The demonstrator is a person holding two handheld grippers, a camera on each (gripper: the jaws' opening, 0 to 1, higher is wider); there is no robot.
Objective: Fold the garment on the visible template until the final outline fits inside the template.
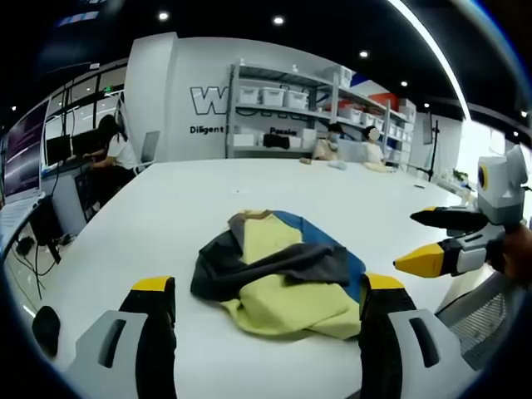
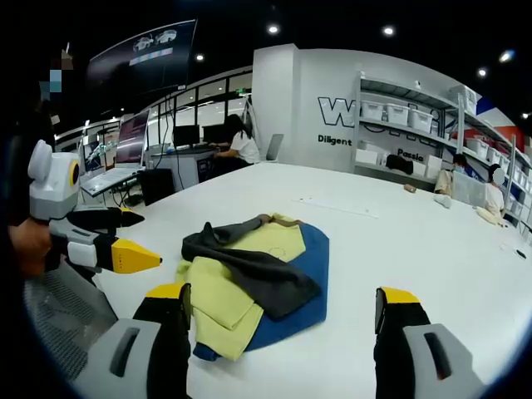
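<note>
your left tool (image 1: 266,303) and right tool (image 2: 283,312), both spread and empty, flank the crumpled garment (image 1: 278,274) at centre frame on the counter (image 1: 166,208); neither is clearly nearer.

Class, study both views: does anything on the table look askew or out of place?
Yes: the garment lies crumpled in a heap on the white table, its grey part thrown across the yellow and blue, not spread flat. No folding template can be made out.

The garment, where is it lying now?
The garment lies crumpled on the white table, ahead between the open left gripper jaws; the right gripper hovers to its right.
</note>
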